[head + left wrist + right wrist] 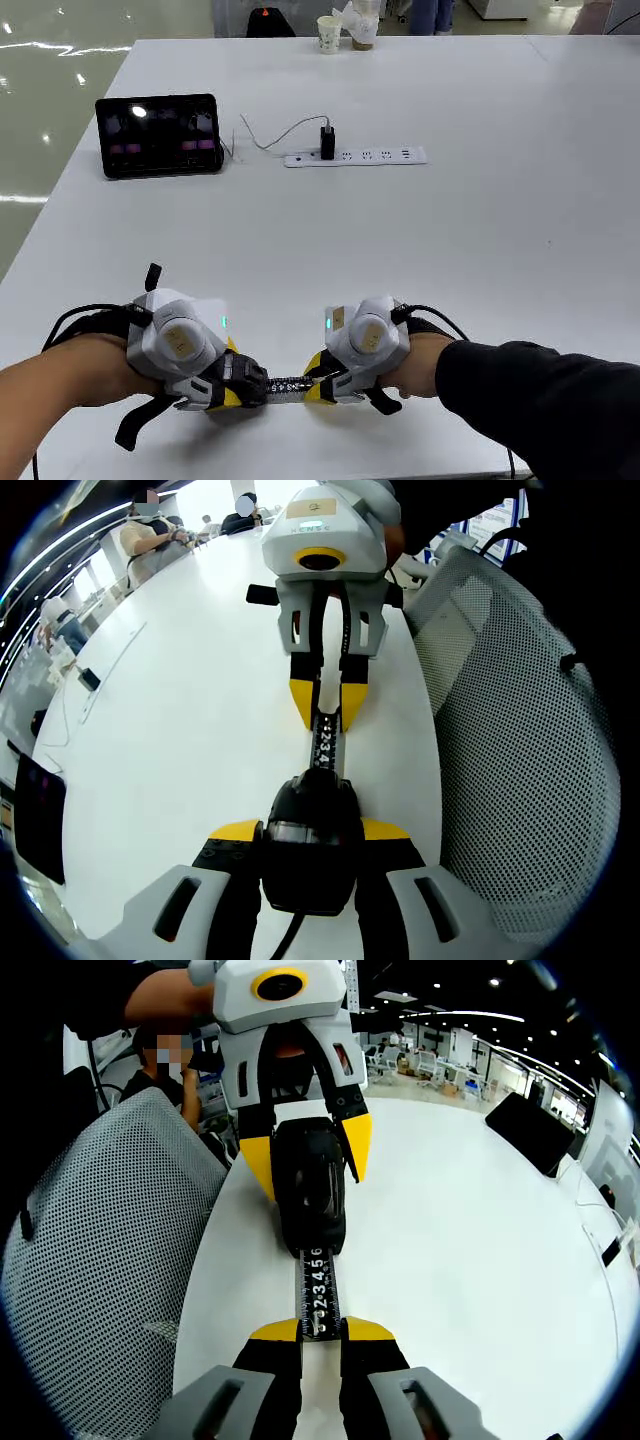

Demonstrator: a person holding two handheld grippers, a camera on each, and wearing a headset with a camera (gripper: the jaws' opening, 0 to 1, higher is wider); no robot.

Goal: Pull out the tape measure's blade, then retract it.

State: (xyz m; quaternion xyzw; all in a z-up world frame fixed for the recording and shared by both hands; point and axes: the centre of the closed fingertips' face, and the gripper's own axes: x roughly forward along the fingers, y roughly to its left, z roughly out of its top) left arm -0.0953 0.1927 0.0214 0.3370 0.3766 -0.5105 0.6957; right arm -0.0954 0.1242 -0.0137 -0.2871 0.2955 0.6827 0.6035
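Observation:
The black tape measure case (pixel 247 381) (pixel 311 840) (pixel 310 1187) lies near the white table's front edge, with my left gripper (pixel 228 385) (pixel 311 832) shut on it. A short length of numbered blade (pixel 289 384) (pixel 326 742) (pixel 317 1295) runs out of the case to the right. My right gripper (pixel 320 388) (pixel 319 1330) is shut on the blade's end, its yellow fingertips (pixel 369 1328) pinching it. The two grippers face each other a short way apart.
A dark tablet (pixel 159 135) stands at the far left, a white power strip (pixel 355 156) with a black plug and cable behind the middle. Paper cups (pixel 330 33) sit at the far edge. A grey mesh chair (pixel 520 740) is beside the table edge.

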